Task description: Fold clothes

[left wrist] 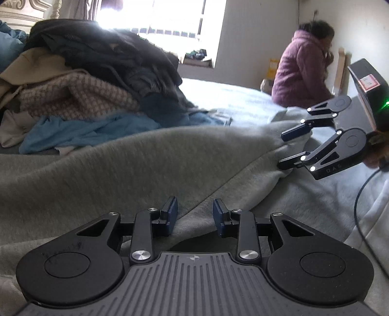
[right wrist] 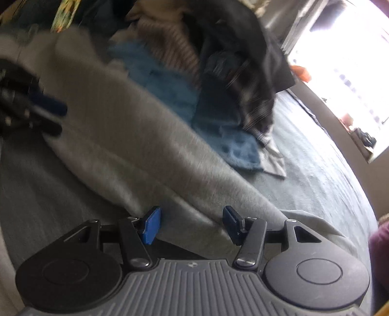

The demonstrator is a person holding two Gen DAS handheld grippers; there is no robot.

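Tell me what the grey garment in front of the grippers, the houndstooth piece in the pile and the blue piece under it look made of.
Grey garment: probably brushed fleece or wool knit; matte, fuzzy nap, soft rounded folds.
Houndstooth piece: seemingly a thick knit or woven wool; small pink-and-cream check, bulky roll.
Blue piece: thinner fabric here, plusher in the right wrist view; unclear.

Blown-out window (left wrist: 160,17) glare, fisheye-bent edges, right wrist view motion-blurred.
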